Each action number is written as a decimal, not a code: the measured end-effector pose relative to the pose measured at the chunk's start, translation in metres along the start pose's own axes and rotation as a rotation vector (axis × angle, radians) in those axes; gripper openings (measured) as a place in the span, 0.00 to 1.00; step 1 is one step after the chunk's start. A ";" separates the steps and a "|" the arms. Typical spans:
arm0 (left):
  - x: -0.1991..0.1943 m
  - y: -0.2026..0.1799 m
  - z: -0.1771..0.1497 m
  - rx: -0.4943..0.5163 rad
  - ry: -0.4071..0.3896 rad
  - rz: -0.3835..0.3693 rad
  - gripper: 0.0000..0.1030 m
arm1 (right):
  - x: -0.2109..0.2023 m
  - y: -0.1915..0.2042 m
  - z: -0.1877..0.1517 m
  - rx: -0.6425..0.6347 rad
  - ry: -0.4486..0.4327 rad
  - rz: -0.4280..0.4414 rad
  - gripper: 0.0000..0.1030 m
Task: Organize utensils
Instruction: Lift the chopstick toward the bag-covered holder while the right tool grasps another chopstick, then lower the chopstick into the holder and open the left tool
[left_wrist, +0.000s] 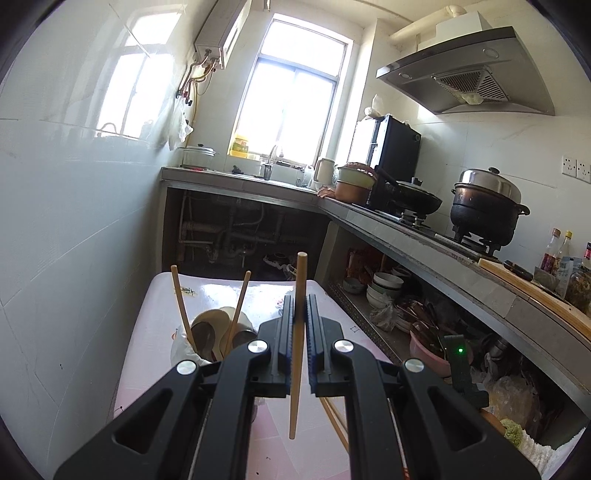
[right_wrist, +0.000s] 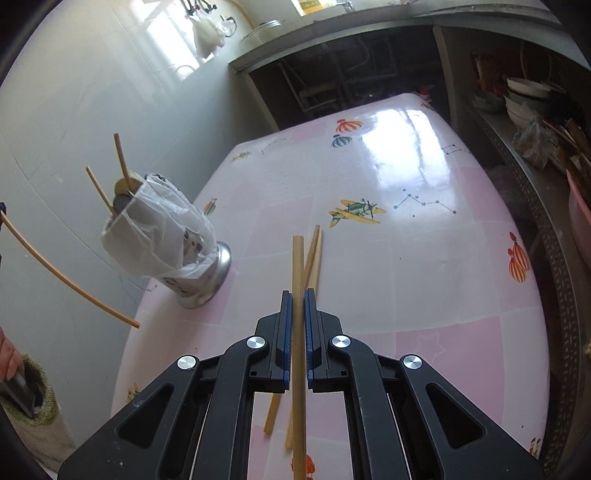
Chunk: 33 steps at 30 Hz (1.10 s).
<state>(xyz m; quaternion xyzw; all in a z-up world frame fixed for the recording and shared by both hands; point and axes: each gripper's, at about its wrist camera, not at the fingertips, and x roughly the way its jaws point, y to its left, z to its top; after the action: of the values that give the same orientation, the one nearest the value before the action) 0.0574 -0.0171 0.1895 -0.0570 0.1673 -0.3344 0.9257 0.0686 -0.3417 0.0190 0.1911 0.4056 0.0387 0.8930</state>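
Chopsticks are the business here: each tool is clamped on one. The left tool (left_wrist: 300, 295) grips a wooden chopstick (left_wrist: 298, 332) that stands nearly upright between its pads, its blunt end rising above the fingertips and its thin end hanging below, clear of the tabletop (left_wrist: 155, 332). The right tool (right_wrist: 298, 291) pinches a second chopstick (right_wrist: 297, 266) that runs lengthwise through the jaws and juts forward past the fingertips, lifted off the pink, cartoon-printed tabletop cover (right_wrist: 424, 258).

Beneath that raised stick, two more loose chopsticks (right_wrist: 314, 254) lie on the cover, close together and crossing slightly, partly hidden behind the tool.

At the left edge of the tabletop, near the white tiled wall, stands a metal utensil holder (right_wrist: 207, 280) wrapped in a thin white plastic bag (right_wrist: 159, 232). In the right wrist view it appears tilted, though the fisheye lens may cause that. Two chopsticks (right_wrist: 122, 158) poke out of its top, leaning apart, and the left wrist view shows spoon bowls (left_wrist: 207, 325) inside as well.

In the right wrist view, the chopstick held by the left tool appears as a curved line along the left side, with a bit of the person's hand (right_wrist: 9, 356) low in the corner.

Beyond the tabletop, a kitchen counter (left_wrist: 424, 243) carries a black pot (left_wrist: 484, 214) and a wok (left_wrist: 413, 199).
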 end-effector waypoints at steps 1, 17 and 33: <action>-0.001 -0.001 0.003 0.005 -0.010 -0.002 0.05 | -0.006 0.001 0.001 0.005 -0.012 0.014 0.04; -0.002 -0.014 0.071 0.072 -0.175 0.038 0.05 | -0.045 0.006 0.020 0.020 -0.115 0.167 0.04; 0.055 0.049 0.060 0.020 -0.161 0.187 0.05 | -0.048 0.010 0.023 0.002 -0.116 0.170 0.04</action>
<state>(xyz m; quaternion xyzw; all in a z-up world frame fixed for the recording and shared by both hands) 0.1473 -0.0153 0.2201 -0.0586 0.0937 -0.2425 0.9638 0.0543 -0.3504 0.0700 0.2276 0.3354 0.1031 0.9084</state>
